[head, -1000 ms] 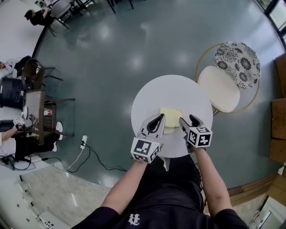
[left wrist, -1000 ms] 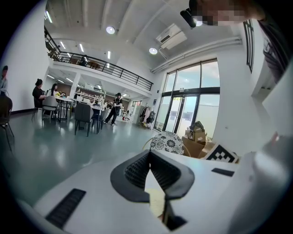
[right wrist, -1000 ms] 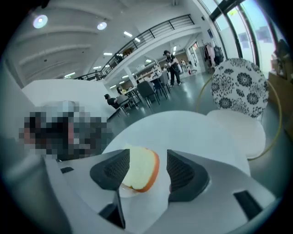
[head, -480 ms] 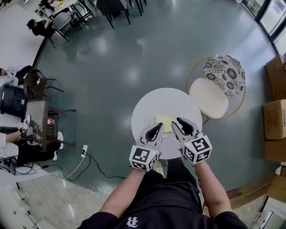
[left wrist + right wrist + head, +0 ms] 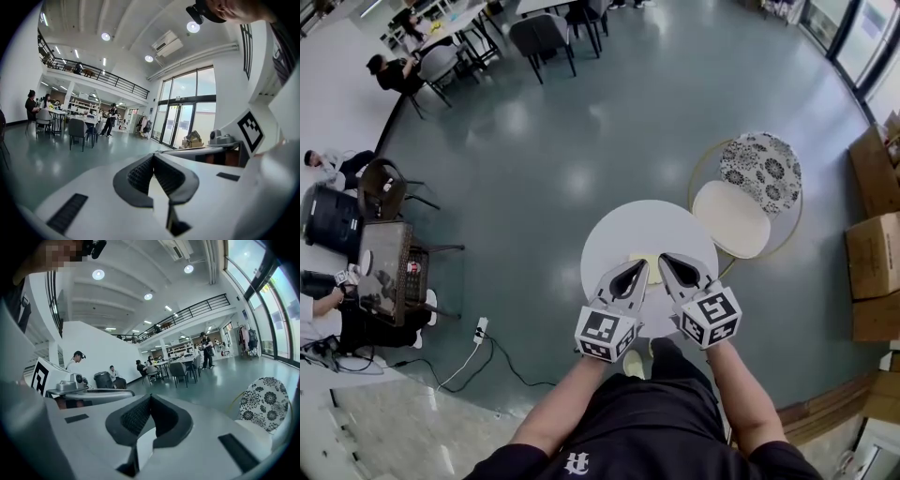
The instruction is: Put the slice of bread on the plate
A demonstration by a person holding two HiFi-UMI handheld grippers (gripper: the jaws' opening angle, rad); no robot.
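In the head view a pale yellow slice of bread (image 5: 645, 263) lies flat on the round white table (image 5: 619, 234), partly hidden behind my two grippers. I cannot tell a plate apart from the white top. My left gripper (image 5: 638, 268) hangs above the table's near side, shut and empty, its pads meeting in the left gripper view (image 5: 152, 158). Beside it my right gripper (image 5: 664, 260) is also shut with nothing between the jaws, as the right gripper view (image 5: 150, 397) shows. Both point roughly level, out over the room, well above the bread.
A gold-framed chair (image 5: 732, 218) with a white seat and a floral back stands just right of the table. Cardboard boxes (image 5: 873, 255) are stacked at the far right. A power strip with cable (image 5: 478, 330) lies on the floor at left. Dining tables, chairs and people are further off.
Both grippers have lifted up off the table, which now looks smaller below them. The right gripper's jaws went from open to shut. The bread stayed lying on the table.
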